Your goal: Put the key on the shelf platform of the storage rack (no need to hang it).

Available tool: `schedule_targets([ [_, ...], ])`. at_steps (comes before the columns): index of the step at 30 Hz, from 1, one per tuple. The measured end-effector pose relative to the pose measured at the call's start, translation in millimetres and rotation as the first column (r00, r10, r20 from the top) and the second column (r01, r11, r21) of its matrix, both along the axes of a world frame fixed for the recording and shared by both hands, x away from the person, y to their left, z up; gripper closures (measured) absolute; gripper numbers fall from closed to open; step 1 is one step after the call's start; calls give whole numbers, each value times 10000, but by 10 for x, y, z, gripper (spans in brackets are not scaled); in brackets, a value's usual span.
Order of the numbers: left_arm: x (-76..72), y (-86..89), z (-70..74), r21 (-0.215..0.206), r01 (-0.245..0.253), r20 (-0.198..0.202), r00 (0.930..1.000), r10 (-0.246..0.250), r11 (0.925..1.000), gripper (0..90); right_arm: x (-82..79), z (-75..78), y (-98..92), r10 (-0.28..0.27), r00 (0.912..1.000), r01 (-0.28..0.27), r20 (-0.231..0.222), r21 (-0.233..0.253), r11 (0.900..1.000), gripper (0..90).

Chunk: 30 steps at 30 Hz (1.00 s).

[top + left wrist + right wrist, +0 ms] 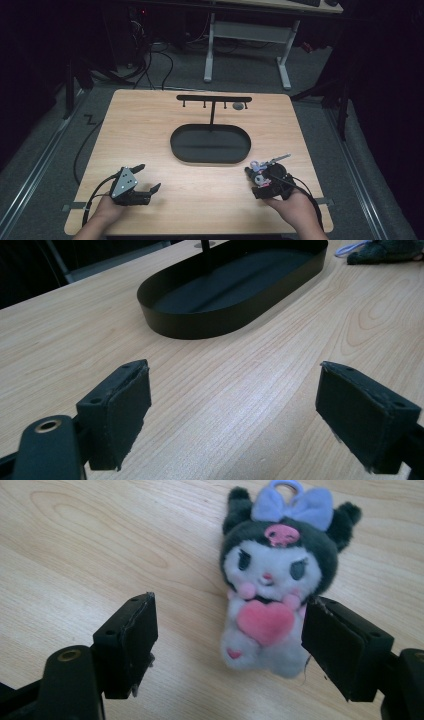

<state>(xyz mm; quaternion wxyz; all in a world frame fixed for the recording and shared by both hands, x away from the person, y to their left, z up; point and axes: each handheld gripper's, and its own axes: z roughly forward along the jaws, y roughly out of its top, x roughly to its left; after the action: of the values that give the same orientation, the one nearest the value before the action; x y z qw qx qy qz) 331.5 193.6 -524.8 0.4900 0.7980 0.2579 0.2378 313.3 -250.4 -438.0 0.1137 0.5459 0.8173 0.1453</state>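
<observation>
A small plush toy (272, 575) lies face up on the wooden table; it has a dark hood, a lavender bow with a loop, a white face and a pink heart. My right gripper (231, 615) is open around the toy's lower body, and its right pad (340, 645) is close to the toy's side. In the high view the plush toy (258, 166) lies at the front right under the right gripper (256, 175). At the front left my left gripper (148, 177) rests open with nothing between its pads, also seen as the left gripper (235, 375) aimed toward the tray.
A black oval tray (179, 150) sits mid-table, with a black T-shaped rack (214, 98) of small hooks rising from its far side. A small grey round item (238, 106) is by the rack's right end. Bare wood (200, 195) lies between the grippers. The tray (190, 327) is ahead of the left gripper.
</observation>
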Motion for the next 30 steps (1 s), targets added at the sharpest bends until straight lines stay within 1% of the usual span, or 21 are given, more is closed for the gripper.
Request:
schedule_targets([
  [3, 1, 0, 0, -3, -5, -1, 10000, 5, 10000, 154, -17, -17, -59, -274, 9996, 274, -41, 32, 9996, 223],
  [6, 2, 1, 0, -2, -9, -3, 10000, 9, 10000, 154, -30, -49, -114, -365, 9993, 365, -41, 41, 9993, 221],
  [7, 1, 0, 0, 2, -8, -5, 10000, 8, 10000, 154, -37, -56, -121, -475, 9988, 476, -94, 56, 9989, 220],
  [12, 2, 0, 0, -3, -8, -5, 10000, 8, 10000, 154, -55, -106, -158, -521, 9986, 522, -111, 52, 9986, 215],
  [17, 2, 0, 0, 2, -7, -2, 10000, 7, 10000, 154, -79, -203, -192, -714, 9971, 718, -254, 142, 9973, 215],
  [18, 1, 0, 0, 5, -7, -6, 10000, 7, 10000, 154, -81, -217, -198, -685, 9972, 688, -282, 85, 9976, 215],
  [22, 0, 0, 0, 5, -3, -4, 10000, 3, 10000, 154, -84, -291, -212, -789, 9962, 794, -381, 116, 9968, 216],
  [30, 0, 0, 0, 10, -5, -6, 10000, 5, 10000, 154, -84, -390, -233, -895, 9953, 903, -375, 176, 9958, 231],
])
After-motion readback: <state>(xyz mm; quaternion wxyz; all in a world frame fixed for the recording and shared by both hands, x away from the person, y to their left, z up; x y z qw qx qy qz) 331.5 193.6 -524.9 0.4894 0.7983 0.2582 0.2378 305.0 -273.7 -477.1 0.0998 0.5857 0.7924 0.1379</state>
